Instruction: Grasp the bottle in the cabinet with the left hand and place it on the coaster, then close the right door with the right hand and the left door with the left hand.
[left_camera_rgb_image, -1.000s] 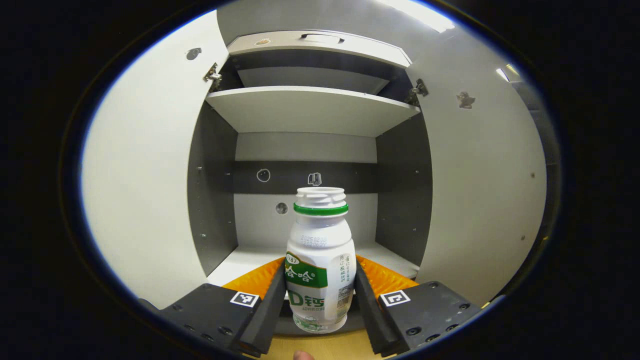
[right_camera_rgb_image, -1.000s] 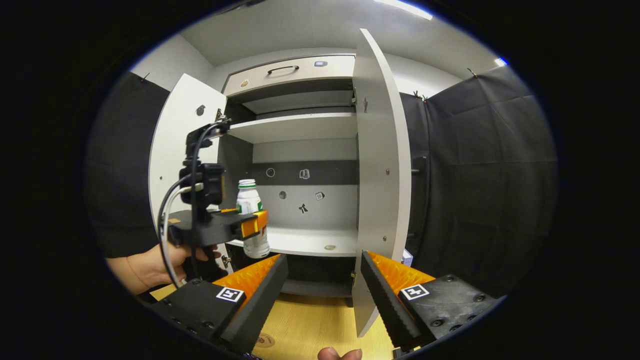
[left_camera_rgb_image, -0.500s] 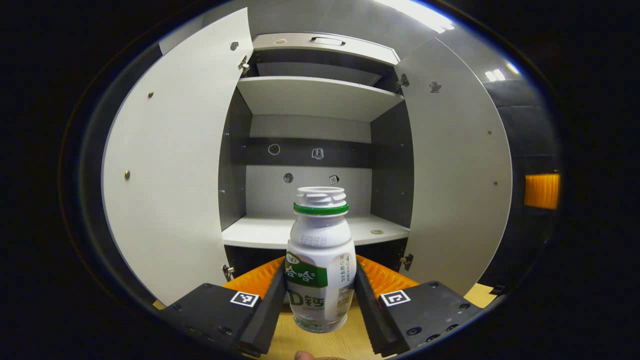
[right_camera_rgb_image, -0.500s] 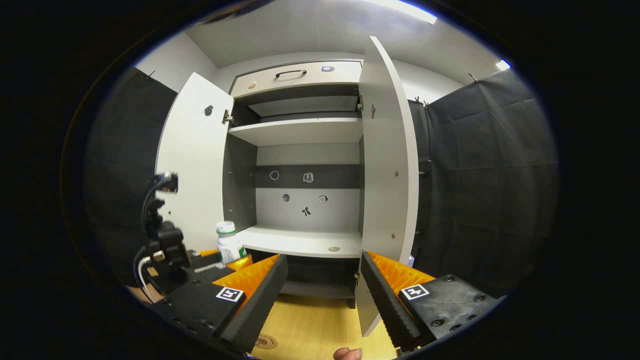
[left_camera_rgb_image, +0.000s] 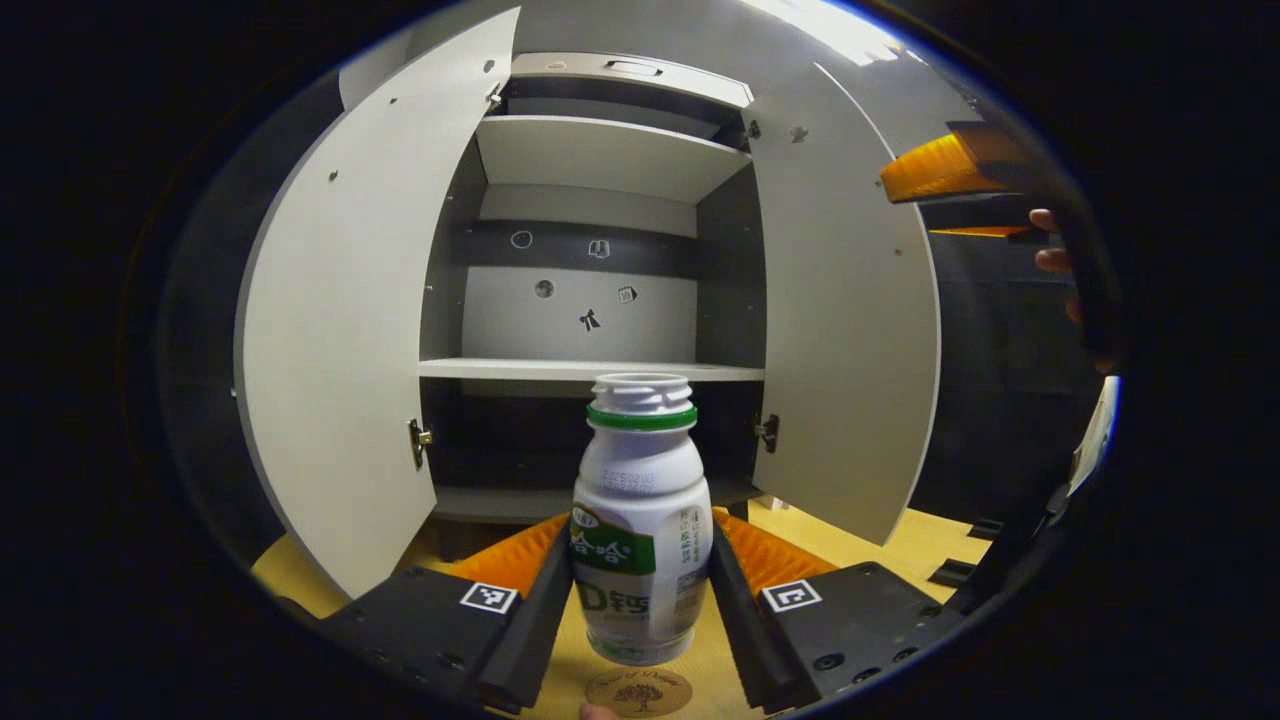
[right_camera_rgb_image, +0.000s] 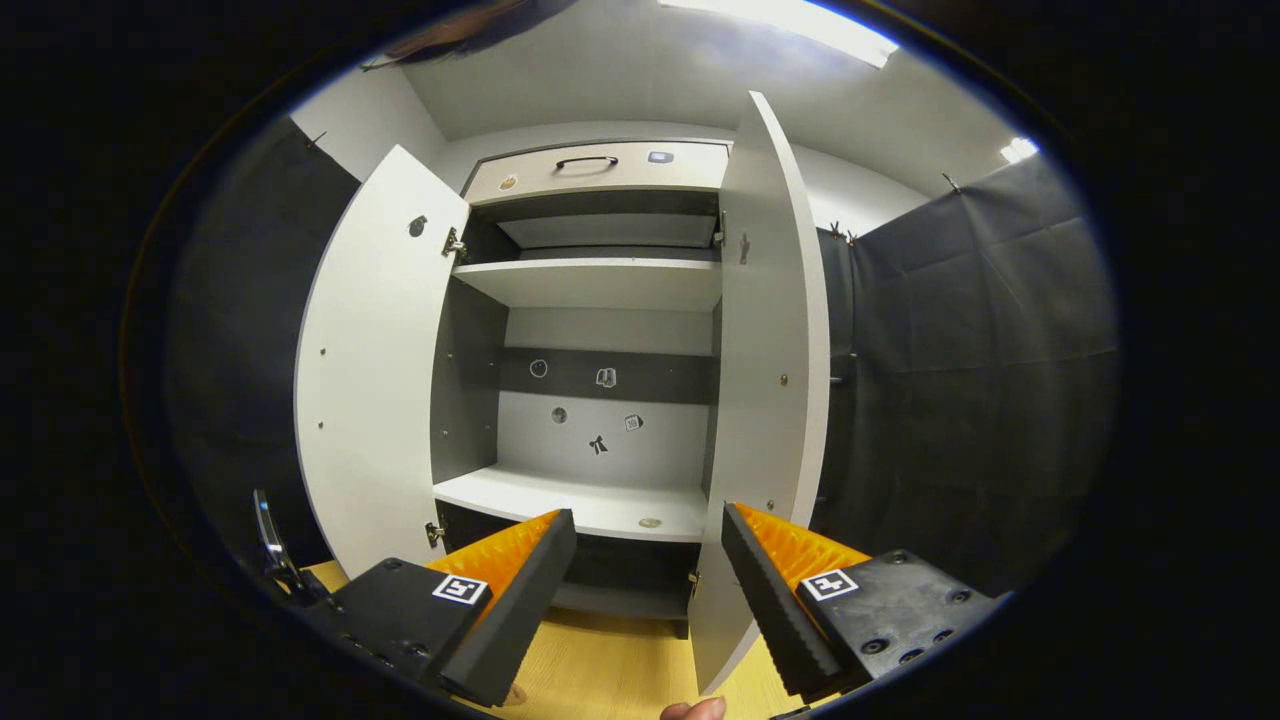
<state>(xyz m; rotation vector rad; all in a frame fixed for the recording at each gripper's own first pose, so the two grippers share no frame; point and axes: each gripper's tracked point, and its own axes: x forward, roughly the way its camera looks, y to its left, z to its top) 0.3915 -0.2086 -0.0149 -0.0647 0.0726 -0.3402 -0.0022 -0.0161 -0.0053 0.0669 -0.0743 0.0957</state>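
Bottle held above the coaster, cabinet doors open.
The bottle (left_camera_rgb_image: 641, 520) is clamped upright by the left gripper (left_camera_rgb_image: 640, 590) over the coaster (left_camera_rgb_image: 640, 692) on the wooden tabletop (left_camera_rgb_image: 890, 545); the right gripper (right_camera_rgb_image: 648, 580) is held spread before the cabinet (right_camera_rgb_image: 600, 350).

coaster (left_camera_rgb_image: 639, 692) cut off below, label unreadable

White bottle (left_camera_rgb_image: 641, 520) with a green neck ring and green label; pale grey cabinet doors (right_camera_rgb_image: 372, 370); light wood floor (right_camera_rgb_image: 610, 670); round brown coaster (left_camera_rgb_image: 640, 692).
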